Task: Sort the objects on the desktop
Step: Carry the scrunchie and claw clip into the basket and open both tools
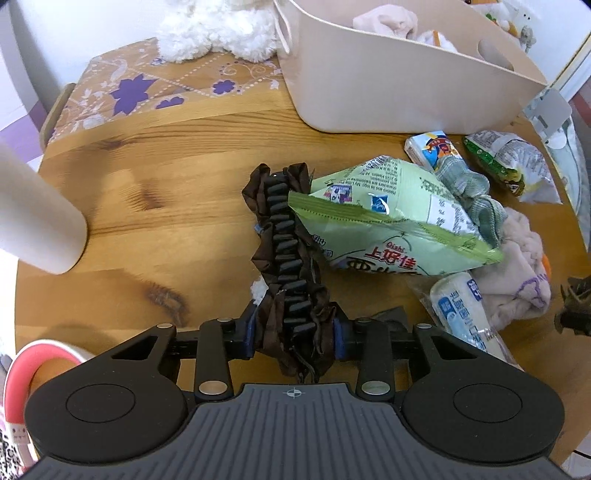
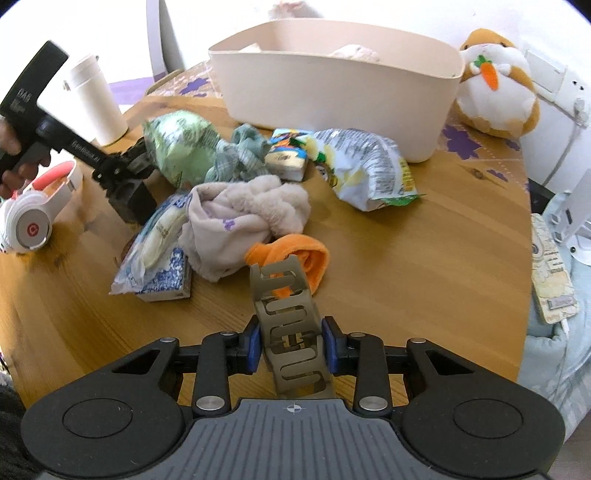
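On the table: sorting clutter, label by label.
Left gripper [image 1: 293, 338]: points steeply down; jaws partly closed, blue pads pressing both sides of a brown hair clip [image 1: 288, 258], which rises up between the fingers over the wood.
Left gripper from the right wrist view: a hand [image 2: 14, 162] holds its black handle at the left edge, nose tilted down toward the green bag [image 2: 177, 144].
Right gripper [image 2: 293, 345]: angled down over the table [image 2: 424, 258]; jaws narrowed, blue pads squeezing a grey metal claw clip [image 2: 288, 332], its far end over the orange cloth [image 2: 303, 258].
Hair clips: two counted, one per gripper, both lifted clear of the pile.
Bin [image 2: 332, 85]: one, cream, at the back of the table, with pale soft items inside.
Snack bags: two, the green one just beside the brown clip, and a white-and-green one [image 2: 365, 166] near the bin's front corner.
Small carton [image 2: 288, 155]: one, between the two bags.
Blue-white packets [image 2: 159, 240]: at least one, lying on a flat box; exact number unclear.
Cloths: one beige fleece [image 2: 243, 214], one grey-green scrunchie [image 2: 236, 155], one orange piece.
Headphones [image 2: 33, 218]: one pair, white and pink, left edge.
Cup [image 2: 98, 99]: one, white, behind the left gripper.
Plush toys: one with a carrot [image 2: 495, 81] right of the bin; one white fluffy one [image 1: 218, 33] left of it.
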Available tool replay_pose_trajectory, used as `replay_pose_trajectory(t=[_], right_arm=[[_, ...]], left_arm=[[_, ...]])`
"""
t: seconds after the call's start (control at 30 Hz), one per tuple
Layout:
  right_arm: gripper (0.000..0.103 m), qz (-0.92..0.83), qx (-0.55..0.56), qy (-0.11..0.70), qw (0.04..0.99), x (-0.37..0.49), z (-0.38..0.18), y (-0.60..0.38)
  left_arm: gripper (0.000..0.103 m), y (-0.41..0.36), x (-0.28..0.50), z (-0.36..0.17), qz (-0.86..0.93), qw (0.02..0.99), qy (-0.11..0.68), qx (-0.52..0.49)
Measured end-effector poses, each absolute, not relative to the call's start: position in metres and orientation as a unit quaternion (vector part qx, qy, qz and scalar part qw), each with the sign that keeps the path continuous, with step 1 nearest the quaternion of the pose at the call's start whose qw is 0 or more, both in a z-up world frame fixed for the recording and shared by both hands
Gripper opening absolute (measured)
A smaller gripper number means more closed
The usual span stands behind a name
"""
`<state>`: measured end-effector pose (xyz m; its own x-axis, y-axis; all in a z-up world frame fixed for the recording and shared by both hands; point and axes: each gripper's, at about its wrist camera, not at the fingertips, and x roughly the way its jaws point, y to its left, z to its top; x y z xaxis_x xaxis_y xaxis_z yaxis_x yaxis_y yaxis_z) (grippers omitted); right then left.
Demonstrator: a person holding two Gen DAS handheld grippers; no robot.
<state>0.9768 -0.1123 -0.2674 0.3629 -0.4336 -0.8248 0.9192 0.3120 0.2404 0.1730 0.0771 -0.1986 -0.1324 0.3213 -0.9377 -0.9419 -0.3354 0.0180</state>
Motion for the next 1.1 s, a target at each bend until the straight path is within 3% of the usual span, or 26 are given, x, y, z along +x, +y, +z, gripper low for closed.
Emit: replay_pose_trajectory(t=[0.5, 1.1], right_arm=[[0.032, -0.509, 0.361, 0.291, 0.725, 0.957, -0.240, -0.110], [0.032, -0.569, 0.304, 0.260, 0.719, 0.922, -0.197, -0.147]], left_arm=[[0.038, 0.047, 0.169, -0.149, 0.706, 0.482, 0.290, -0.430], [0.038, 0.076, 0.179, -0.090, 0.719, 0.529, 0.280, -0.353]])
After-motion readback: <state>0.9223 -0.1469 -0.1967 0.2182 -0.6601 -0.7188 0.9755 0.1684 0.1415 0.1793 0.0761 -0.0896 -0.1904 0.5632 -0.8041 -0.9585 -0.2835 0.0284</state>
